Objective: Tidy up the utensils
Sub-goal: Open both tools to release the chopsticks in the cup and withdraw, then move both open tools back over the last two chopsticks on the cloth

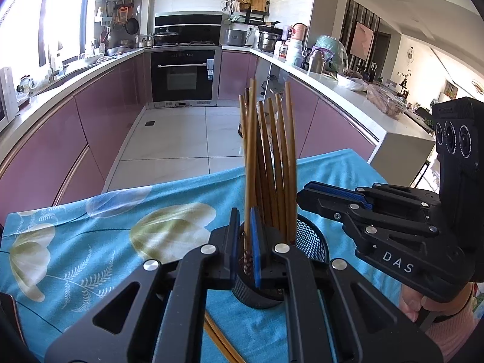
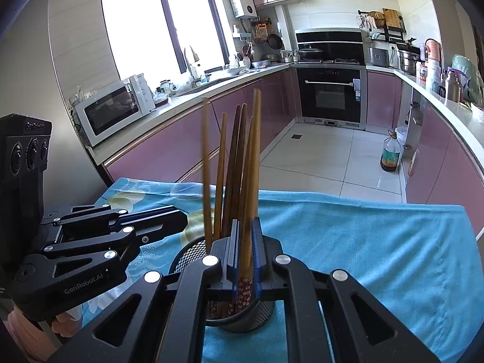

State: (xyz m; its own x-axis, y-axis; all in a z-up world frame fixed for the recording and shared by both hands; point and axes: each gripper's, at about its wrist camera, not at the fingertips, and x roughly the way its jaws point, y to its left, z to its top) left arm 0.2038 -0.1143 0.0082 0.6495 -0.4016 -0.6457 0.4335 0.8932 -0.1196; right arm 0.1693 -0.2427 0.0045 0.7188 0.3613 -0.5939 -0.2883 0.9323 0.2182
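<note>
Left wrist view: left gripper (image 1: pixel 244 242) nearest, jaws narrowed onto one chopstick (image 1: pixel 250 163) standing in the black mesh holder (image 1: pixel 311 239) on the blue floral cloth (image 1: pixel 90 236). Two loose chopsticks (image 1: pixel 220 343) lie below.

Right wrist view: right gripper (image 2: pixel 245 252) clamps another chopstick (image 2: pixel 251 181) over the same holder (image 2: pixel 187 257); remaining chopsticks (image 2: pixel 234 166) stand upright inside.

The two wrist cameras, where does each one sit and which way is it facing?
Left wrist: on the left gripper, looking down its fingers at the mesh holder of chopsticks; the right gripper and a hand show at right.
Right wrist: on the right gripper, facing the same holder; the left gripper shows at left.
Shared: holder, chopsticks, blue cloth, oven.
</note>
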